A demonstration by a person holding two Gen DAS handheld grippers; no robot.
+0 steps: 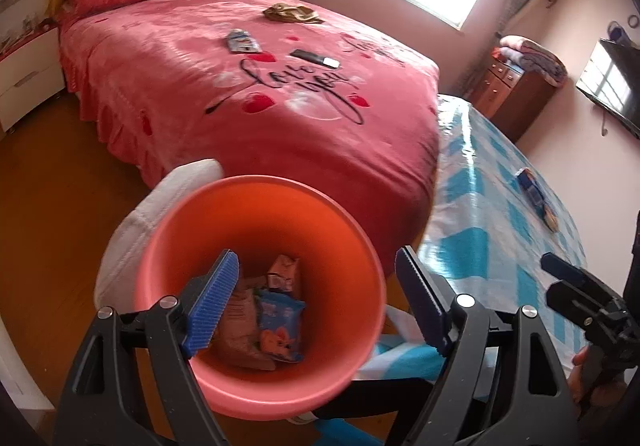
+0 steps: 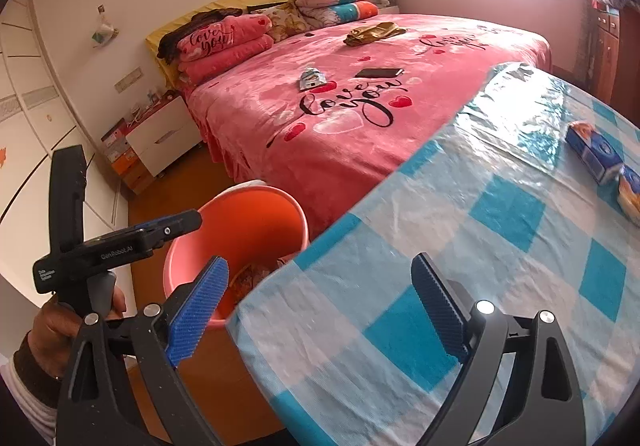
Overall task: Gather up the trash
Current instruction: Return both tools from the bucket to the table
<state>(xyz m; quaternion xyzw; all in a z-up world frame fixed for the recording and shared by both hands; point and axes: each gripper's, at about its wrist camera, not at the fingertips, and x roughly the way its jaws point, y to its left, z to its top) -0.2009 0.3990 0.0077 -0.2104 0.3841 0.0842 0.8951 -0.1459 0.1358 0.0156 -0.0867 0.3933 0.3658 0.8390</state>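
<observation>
An orange bin [image 1: 260,185] stands on the floor between the bed and the table. Several wrappers lie in its bottom, among them a blue one [image 1: 278,320] and a brown one [image 1: 240,330]. My left gripper [image 1: 316,258] hangs open over the bin's mouth, holding nothing. My right gripper [image 2: 320,262] is open and empty above the table's near corner, with the bin [image 2: 256,191] to its left. A blue box [image 2: 592,151] and a packet [image 2: 630,193] lie at the table's far right. On the bed lie a silver-blue wrapper [image 2: 312,79] and a crumpled gold wrapper [image 2: 372,31].
The table wears a glossy blue-checked cloth [image 2: 460,205]. A pink bed [image 2: 320,133] fills the middle of the room, with a dark phone [image 2: 378,73] on it. A white cloth [image 1: 152,205] sits behind the bin. A white nightstand [image 2: 164,141] and a wooden dresser [image 1: 508,97] stand by the walls.
</observation>
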